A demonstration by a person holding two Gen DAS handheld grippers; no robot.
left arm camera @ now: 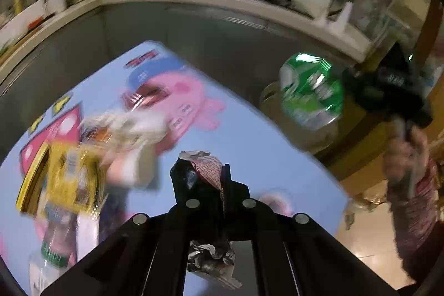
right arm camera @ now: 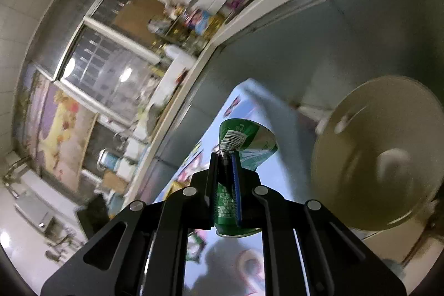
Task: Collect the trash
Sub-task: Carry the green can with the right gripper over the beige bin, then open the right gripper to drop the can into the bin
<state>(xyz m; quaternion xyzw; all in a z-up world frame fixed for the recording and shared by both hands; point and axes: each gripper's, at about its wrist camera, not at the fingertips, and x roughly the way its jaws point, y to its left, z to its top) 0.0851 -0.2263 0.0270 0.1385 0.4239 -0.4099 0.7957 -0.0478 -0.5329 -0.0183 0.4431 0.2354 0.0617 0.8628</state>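
Left gripper (left arm camera: 206,174) clamped tight on a crumpled foil wrapper (left arm camera: 206,167), red-checked and silver at the tips, its dark crinkled tail (left arm camera: 211,260) hanging out below between the arms, lifted clear of the blue cartoon-printed table (left arm camera: 263,157). Right gripper (right arm camera: 227,157) likewise nearly closed, pinching a squashed green can (right arm camera: 244,138) by its flattened waist, barcode end flaring beyond the tips and the other end sticking out underneath; in the left wrist view, same green can (left arm camera: 312,90) carried in the air off the table's far edge, with a hand (left arm camera: 405,151) and patterned sleeve (left arm camera: 416,201) behind it. So: two pieces of trash picked up, one per gripper, neither yet dropped anywhere. Still lying on the table to the left, blurred: a yellow packet (left arm camera: 69,174), a pale crumpled clear wrapper (left arm camera: 125,126), and what looks like a bottle with a green band (left arm camera: 55,248) near the lower edge; exact nature of each hard to tell. Beside the table on the right, a round beige bin (right arm camera: 374,157), likely the place for the trash, though too smeared to be sure; only a sliver of it (left arm camera: 267,96) visible behind the can in the left view. Judged overall: early to midway, with both held pieces still to be deposited and at least three items left to gather.
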